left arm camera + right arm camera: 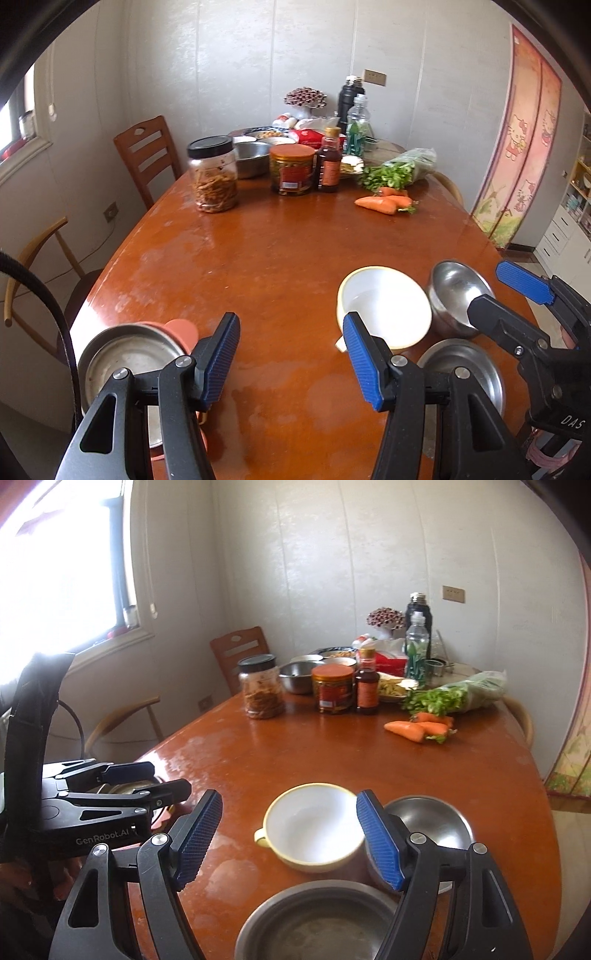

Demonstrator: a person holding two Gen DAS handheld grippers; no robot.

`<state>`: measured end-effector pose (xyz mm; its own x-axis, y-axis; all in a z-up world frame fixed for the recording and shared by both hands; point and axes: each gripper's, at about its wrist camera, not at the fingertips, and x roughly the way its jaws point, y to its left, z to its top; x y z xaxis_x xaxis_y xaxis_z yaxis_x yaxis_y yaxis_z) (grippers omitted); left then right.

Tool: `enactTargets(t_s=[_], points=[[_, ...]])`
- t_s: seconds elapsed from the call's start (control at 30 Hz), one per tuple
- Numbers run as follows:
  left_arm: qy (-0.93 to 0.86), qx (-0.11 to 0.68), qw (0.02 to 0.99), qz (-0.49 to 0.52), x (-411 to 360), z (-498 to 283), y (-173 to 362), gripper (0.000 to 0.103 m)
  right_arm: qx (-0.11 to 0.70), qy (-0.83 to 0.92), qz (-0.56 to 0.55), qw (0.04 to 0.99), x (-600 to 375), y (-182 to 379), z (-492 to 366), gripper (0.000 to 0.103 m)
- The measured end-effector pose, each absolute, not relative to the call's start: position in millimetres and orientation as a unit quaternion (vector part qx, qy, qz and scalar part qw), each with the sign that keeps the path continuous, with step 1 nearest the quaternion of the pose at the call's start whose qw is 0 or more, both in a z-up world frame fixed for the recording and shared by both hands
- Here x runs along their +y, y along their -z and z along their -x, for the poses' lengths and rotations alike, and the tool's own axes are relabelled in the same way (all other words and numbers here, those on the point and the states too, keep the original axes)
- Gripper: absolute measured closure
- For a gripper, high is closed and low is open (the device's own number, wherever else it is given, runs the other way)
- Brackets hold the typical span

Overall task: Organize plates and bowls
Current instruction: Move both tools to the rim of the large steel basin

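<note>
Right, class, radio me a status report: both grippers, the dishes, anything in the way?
Left gripper and right gripper open, empty. White handled ceramic bowl, round steel bowl, flat steel plate unstacked. Nothing blocking them.

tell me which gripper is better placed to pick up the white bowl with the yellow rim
Right, probably. The right gripper has the yellow-rimmed white ceramic bowl straight ahead, its jaws open and empty. The left gripper sits further left, nearer the steel plate.

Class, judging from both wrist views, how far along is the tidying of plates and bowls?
Done: nothing stacked yet. The white bowl, steel bowl and steel plate sit separately; another steel plate lies far left. In hand: nothing; left gripper and right gripper are empty. Left: gathering all of them.
</note>
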<state>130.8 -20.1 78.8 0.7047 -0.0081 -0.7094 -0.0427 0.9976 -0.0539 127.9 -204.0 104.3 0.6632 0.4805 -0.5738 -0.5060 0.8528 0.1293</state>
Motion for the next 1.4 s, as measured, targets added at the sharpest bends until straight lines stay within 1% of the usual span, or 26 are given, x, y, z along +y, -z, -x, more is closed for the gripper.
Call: enactTargets(t_s=[0.3,0.47,0.6,0.97,1.17,1.4], points=[[0.034,0.397,0.917,0.003,-38,-141,-79,0.045,0.303,-0.237,-0.015,0.923,-218,-105,-129,0.026],[0.054,0.398,0.916,0.01,-42,-144,-73,0.045,0.301,-0.219,-0.045,0.927,-226,-102,-130,0.026],[0.075,0.401,0.913,0.007,-49,-142,-67,0.045,0.305,-0.205,-0.046,0.929,-236,-102,-125,0.026],[0.097,0.408,0.908,0.019,-66,-125,-53,0.045,0.338,-0.136,-0.06,0.929,-282,-89,-104,0.026],[0.104,0.428,0.898,0.023,-79,-118,-38,0.045,0.372,-0.13,-0.061,0.917,-298,-66,-91,0.026],[0.104,0.431,0.896,0.017,-94,-116,-31,0.045,0.383,-0.145,-0.057,0.91,-305,-51,-83,0.026]])
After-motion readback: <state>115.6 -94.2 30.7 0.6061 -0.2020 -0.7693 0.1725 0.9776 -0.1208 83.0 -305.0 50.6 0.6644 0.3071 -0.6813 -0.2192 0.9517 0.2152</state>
